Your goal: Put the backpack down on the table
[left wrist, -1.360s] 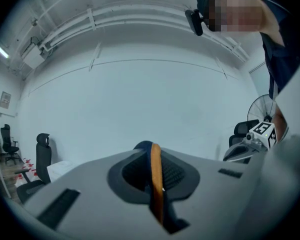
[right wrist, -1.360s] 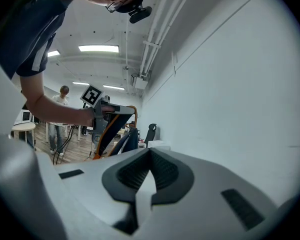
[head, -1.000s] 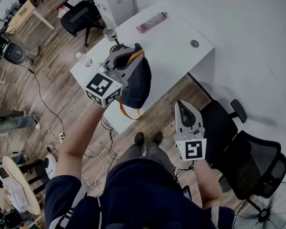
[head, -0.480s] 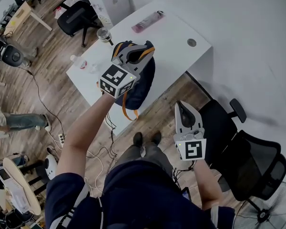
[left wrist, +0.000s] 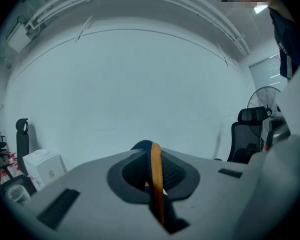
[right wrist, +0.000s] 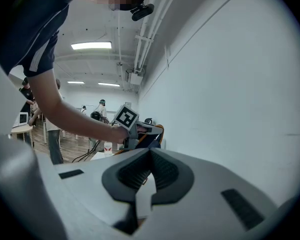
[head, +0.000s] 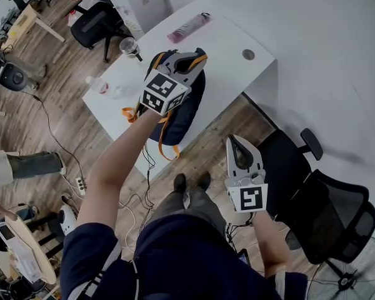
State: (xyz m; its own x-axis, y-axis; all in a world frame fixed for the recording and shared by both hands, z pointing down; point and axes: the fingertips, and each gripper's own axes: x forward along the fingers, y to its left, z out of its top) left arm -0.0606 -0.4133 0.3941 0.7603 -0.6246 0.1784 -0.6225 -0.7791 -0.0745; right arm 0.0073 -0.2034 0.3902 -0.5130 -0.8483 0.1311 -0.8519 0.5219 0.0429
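Jaws of the left gripper (head: 189, 60) are shown closed on the orange-and-navy top strap (left wrist: 155, 179) of the backpack (head: 184, 114); the strap is seen pinched between them in the left gripper view. Jaws of the right gripper (head: 239, 147) are pressed together with nothing between them. This gripper is held off the tabletop (head: 231, 74), above the wooden floor and beside a black office chair (head: 325, 211). The navy backpack is suspended from the left gripper over the near part of the white tabletop. In the head view its lower end lies in line with the near edge. Whether the bag touches the surface cannot be determined. Loose orange straps (head: 166, 147) are seen trailing below the bag and to its left. Farther back on the tabletop, a pink bottle (head: 187, 27) and a lidded cup (head: 129, 45) are found, the cup being nearer the bag. A white box (head: 140, 2) is seen at the far corner.
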